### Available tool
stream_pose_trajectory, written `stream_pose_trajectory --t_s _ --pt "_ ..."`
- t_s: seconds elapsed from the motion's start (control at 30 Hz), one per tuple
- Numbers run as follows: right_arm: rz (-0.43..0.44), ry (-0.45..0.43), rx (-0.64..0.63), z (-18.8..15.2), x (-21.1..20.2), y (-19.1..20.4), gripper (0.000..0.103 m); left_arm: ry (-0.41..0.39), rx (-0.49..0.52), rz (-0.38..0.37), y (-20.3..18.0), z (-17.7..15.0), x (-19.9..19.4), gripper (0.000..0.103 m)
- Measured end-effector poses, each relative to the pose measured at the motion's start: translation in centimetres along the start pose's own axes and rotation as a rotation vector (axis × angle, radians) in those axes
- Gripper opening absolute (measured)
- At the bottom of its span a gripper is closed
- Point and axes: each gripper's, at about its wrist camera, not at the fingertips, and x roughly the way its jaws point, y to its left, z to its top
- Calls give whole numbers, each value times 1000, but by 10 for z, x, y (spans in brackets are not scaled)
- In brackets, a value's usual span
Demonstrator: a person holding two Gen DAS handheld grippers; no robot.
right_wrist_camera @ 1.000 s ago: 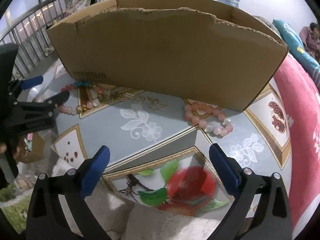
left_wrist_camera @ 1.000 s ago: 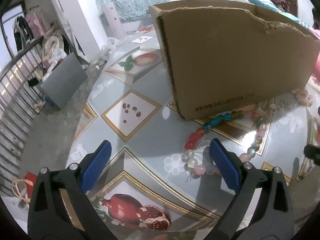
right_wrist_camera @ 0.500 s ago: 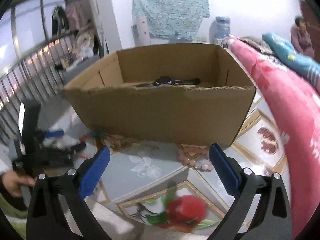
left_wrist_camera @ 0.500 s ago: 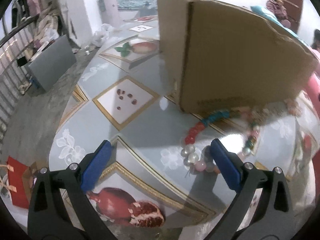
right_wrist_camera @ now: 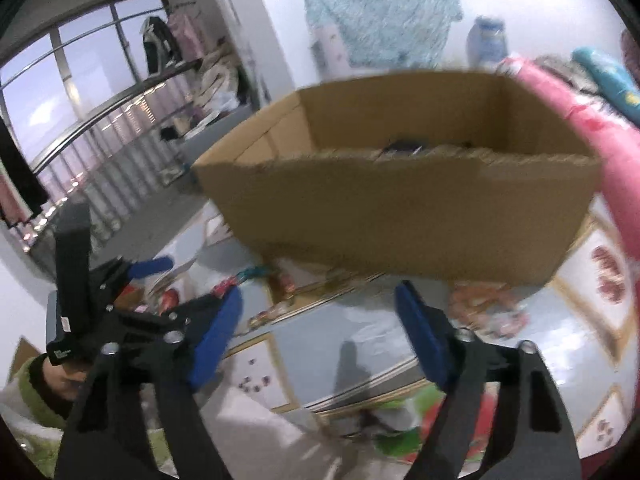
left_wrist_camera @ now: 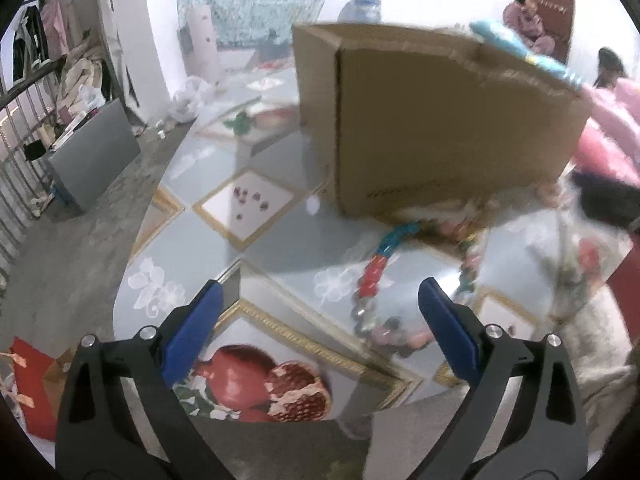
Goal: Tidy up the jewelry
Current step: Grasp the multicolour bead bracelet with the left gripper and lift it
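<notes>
Barely begun, by the look of it. Something dark already inside the cardboard box (right_wrist_camera: 400, 196), too blurred to name. Left to gather: a multicoloured bead necklace (left_wrist_camera: 376, 276) on the table (left_wrist_camera: 272, 248) just in front of the box, and a pink bead bracelet (right_wrist_camera: 484, 304) near its right corner. Left gripper (left_wrist_camera: 320, 320) spread wide and empty above the necklace; right gripper (right_wrist_camera: 320, 320) likewise released, holding nothing.

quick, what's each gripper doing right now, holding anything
Left gripper: open, holding nothing, above the beaded necklace.
Right gripper: open, holding nothing, facing the cardboard box.
</notes>
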Motion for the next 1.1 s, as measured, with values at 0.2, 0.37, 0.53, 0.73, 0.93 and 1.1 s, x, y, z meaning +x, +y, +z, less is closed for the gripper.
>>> stream_pose_trajectory --t_s 0.2,0.37,0.53,0.73,0.93,1.1 --pt "83 102 6 -2 32 13 50 -16 1 -32 0 5 -4 63" --pt "93 173 -7 -3 59 23 39 8 24 -61 -2 8 7 50" --pt "78 212 -6 -4 72 28 34 35 59 -60 -12 9 19 37" --pt "46 211 -28 -4 78 36 27 41 68 -67 -19 13 29 24" --pt "22 218 -39 1 80 40 12 33 70 -61 -20 16 33 8" --pt "40 207 -25 -1 73 34 10 14 49 -83 -20 19 25 8"
